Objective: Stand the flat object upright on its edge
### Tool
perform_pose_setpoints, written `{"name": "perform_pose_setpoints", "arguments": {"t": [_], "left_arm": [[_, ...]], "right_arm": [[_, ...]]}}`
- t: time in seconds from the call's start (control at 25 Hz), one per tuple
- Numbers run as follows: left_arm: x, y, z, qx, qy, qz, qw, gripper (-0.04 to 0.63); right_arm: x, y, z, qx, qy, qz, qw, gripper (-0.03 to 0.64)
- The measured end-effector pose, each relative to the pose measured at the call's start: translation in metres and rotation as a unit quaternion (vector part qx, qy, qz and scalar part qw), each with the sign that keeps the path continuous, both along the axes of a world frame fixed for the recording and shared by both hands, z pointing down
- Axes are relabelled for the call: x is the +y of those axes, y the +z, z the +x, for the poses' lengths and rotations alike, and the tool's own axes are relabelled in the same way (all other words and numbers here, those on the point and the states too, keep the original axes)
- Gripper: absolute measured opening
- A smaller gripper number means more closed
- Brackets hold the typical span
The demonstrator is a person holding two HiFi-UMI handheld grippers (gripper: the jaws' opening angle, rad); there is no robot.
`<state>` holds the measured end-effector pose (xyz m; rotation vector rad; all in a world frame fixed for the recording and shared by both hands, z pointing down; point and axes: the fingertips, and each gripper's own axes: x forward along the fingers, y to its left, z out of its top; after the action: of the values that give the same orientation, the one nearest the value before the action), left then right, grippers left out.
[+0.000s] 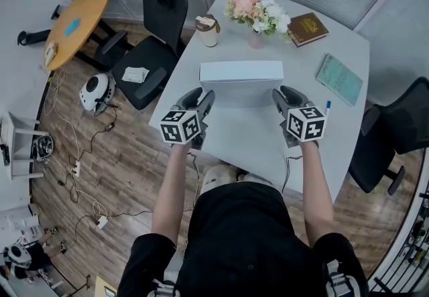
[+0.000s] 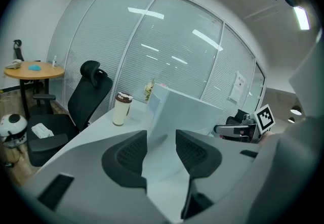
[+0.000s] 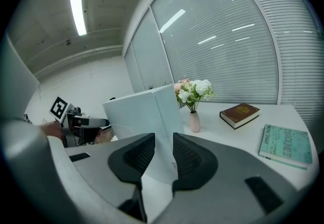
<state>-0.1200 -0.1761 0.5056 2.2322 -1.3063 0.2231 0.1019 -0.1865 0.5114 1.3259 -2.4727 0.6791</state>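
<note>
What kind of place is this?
Probably an office meeting room: glass walls with blinds, black office chairs beside a white table, and a round wooden table nearby.

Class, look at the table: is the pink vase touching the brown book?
Apart. The right gripper view shows a strip of bare white table between the pink vase and the brown book.
</note>
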Motion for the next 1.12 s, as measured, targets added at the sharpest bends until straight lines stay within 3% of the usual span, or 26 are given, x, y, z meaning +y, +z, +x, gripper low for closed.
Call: {"name": "perform_pose_setpoints", "arguments": {"t": [0.68,1.12], "left_arm": [[0.047,0.0,0.019,-0.006,-0.001,0.014,0.9999,0.188],[0.083,-0.021,0.027,-0.002,0.028,0.038,0.9989,0.136]], "right_arm": [[0.045,0.005,-0.004,0.0,-0.018,-0.002,1.0,0.117],[0.082,-0.011,-0.019,-0.008,-0.01,0.013,1.0,0.083]]}}
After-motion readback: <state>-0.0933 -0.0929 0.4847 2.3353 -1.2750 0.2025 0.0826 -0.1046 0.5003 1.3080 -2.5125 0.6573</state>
